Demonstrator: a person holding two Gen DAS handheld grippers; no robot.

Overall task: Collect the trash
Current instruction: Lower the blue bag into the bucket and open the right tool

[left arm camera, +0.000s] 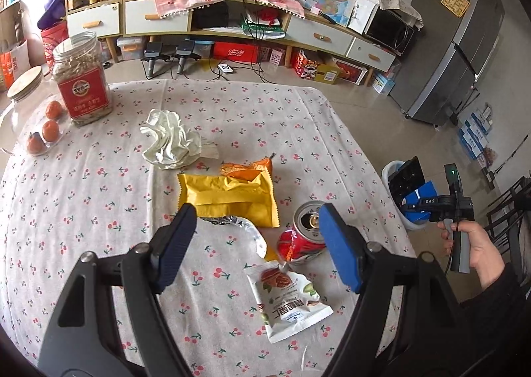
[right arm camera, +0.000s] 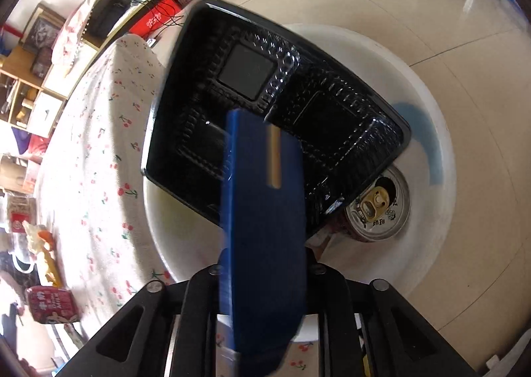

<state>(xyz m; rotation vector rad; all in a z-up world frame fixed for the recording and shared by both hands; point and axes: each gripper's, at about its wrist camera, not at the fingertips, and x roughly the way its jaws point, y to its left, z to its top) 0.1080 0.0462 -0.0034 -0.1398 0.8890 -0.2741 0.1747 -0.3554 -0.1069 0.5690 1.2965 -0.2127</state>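
**Item 1, left gripper** (left arm camera: 255,211): it is hovering over the table (left arm camera: 99,211) with its jaws spread wide and nothing between the pads.

**Item 2, trash within its reach (left wrist view):**
- A yellow wrapper (left arm camera: 229,197) is lying at 12 o'clock from the jaws. It is probably light and limp, so a pinch on its crimped edge would suit it.
- A foil scrap (left arm camera: 244,227) is curling just below the yellow wrapper.
- A red can (left arm camera: 300,237) is lying tilted at 3 o'clock, beside the right pad. It is likely empty, light, smooth and prone to rolling, so it is best squeezed across its body.
- A nut packet (left arm camera: 288,300) is lying flat at 5 o'clock. It is thin and slick and is asking for a grip on a raised corner.
- A crumpled tissue (left arm camera: 171,141) is sitting at 11 o'clock. It is soft, and any fold would serve as a hold.
- An orange scrap (left arm camera: 247,169) is peeking out beyond the yellow wrapper.

**Item 3, right gripper** (right arm camera: 262,131): a hand (left arm camera: 478,247) is holding it pointing down into the white bin (right arm camera: 415,61). Its blue pads are standing close together. I cannot tell whether they are pinching anything.

**Item 4, bin contents (right wrist view):** a black tray (right arm camera: 252,85), stiff and glossy, is leaning at 12 o'clock. A second can (right arm camera: 378,207) is resting at 3 o'clock.

**Item 5, not trash:** a jar (left arm camera: 83,78) and 3 oranges (left arm camera: 51,129) are standing at 10 o'clock on the table.
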